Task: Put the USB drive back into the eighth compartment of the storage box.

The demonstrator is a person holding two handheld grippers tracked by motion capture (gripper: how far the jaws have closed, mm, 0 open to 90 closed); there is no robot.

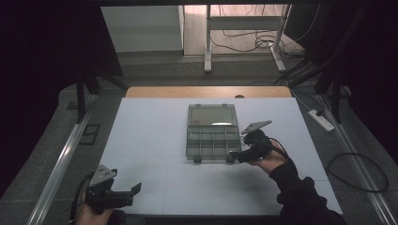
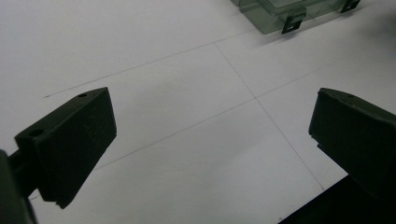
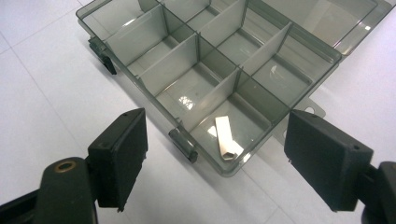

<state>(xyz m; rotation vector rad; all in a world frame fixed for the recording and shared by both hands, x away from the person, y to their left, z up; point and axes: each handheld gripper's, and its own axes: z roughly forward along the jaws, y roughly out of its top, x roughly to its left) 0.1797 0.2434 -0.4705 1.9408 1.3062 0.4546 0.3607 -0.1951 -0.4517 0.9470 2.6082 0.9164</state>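
Observation:
A clear grey compartment box [image 1: 211, 138] lies open in the middle of the white table, its lid [image 1: 211, 115] folded back on the far side. In the right gripper view its dividers [image 3: 219, 51] split it into several cells, and a small white strip [image 3: 225, 138] lies in the near corner cell. My right gripper [image 1: 233, 156] hovers at the box's near right corner, open, its jaws wide apart around that corner with nothing held [image 3: 215, 158]. My left gripper [image 1: 136, 190] rests near the table's front left edge, open and holding nothing [image 2: 210, 140]. The box's corner [image 2: 280, 14] shows at the top of the left gripper view.
The white table top [image 1: 155, 140] is bare around the box. Two black latches [image 1: 197, 160] stick out from the box's near side. A wooden strip [image 1: 206, 92] runs along the far edge. A power strip [image 1: 321, 119] and cables [image 1: 361, 168] lie on the floor to the right.

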